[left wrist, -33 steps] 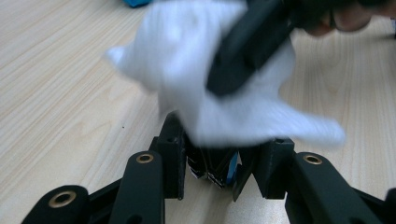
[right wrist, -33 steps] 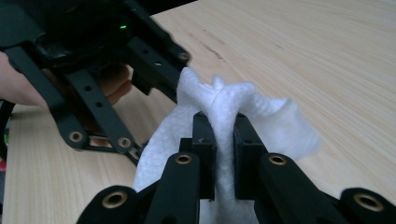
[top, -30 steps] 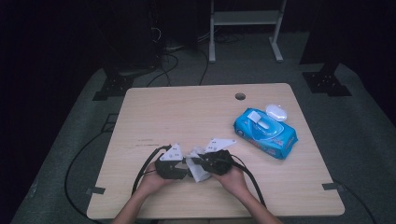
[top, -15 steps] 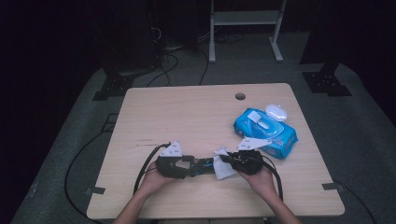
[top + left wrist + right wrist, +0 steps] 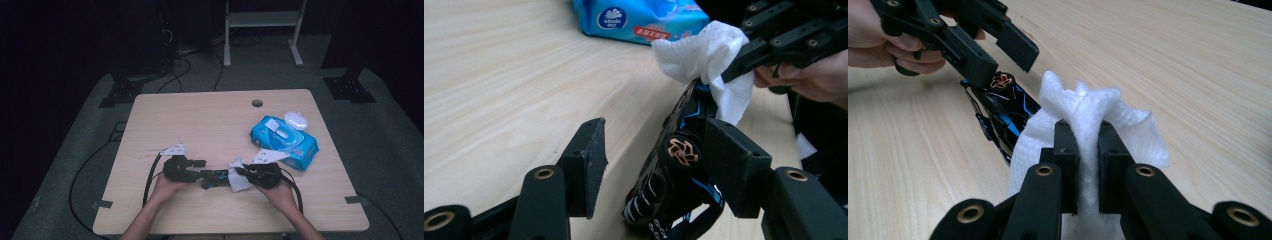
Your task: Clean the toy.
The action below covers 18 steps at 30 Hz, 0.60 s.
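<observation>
L gripper (image 5: 651,155) low & level, jaws just opened round toy car (image 5: 674,175); R gripper (image 5: 1082,150) level, clamps wipe (image 5: 1088,120) against car

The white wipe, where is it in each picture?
High view: wipe low centre, beside the toy car.
Left gripper view: top right, pinched by the right gripper.
Right gripper view: centre, between the jaws.
Shared landmark: the toy car's copper wheel.

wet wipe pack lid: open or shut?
Open. In the high view the wipe pack's white lid is flipped back past its far edge, off the top opening.
</observation>
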Motion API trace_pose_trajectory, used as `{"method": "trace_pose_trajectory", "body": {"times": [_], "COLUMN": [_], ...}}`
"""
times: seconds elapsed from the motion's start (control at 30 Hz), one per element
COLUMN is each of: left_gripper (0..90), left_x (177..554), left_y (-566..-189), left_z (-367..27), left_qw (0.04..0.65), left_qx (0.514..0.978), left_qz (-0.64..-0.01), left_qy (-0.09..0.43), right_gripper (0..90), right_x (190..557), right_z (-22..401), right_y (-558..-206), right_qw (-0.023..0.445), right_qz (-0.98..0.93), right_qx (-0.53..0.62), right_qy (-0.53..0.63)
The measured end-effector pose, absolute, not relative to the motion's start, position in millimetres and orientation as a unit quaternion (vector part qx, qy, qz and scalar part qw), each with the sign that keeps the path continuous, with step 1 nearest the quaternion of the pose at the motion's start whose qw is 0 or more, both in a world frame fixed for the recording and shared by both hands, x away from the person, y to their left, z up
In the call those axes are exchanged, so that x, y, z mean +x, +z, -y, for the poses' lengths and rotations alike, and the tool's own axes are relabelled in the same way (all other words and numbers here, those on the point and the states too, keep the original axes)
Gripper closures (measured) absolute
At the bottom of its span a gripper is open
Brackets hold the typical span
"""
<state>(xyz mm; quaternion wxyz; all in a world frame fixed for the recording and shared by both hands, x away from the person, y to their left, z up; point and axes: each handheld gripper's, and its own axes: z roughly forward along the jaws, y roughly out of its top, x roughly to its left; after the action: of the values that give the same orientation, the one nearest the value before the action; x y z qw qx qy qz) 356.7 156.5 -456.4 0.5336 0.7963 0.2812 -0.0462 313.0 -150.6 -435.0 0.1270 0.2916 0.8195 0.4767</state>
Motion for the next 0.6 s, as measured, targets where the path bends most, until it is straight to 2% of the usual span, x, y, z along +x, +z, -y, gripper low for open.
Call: {"method": "trace_pose_trajectory", "body": {"times": [0.2, 0.47, 0.6], "left_gripper": [41.6, 37.7, 35.7], "left_x": [355.9, 340.7, 337.6], "left_y": [-456.6, -448.7, -448.9], "left_z": [-154.7, -146.8, -144.7], "left_qw": [0.533, 0.513, 0.508], "left_qx": [0.795, 0.822, 0.828], "left_qz": [-0.284, -0.247, -0.236], "left_qy": [-0.048, -0.017, -0.021], "right_gripper": [81.6, 81.7, 81.7], "right_x": [311.7, 301.2, 293.7], "right_z": [150.9, 153.5, 156.0], "right_y": [-435.3, -433.5, -433.6], "right_qw": [0.128, 0.128, 0.123], "right_qz": [-0.819, -0.824, -0.825], "right_qx": [0.291, 0.281, 0.279], "right_qy": [0.478, 0.475, 0.477]}}
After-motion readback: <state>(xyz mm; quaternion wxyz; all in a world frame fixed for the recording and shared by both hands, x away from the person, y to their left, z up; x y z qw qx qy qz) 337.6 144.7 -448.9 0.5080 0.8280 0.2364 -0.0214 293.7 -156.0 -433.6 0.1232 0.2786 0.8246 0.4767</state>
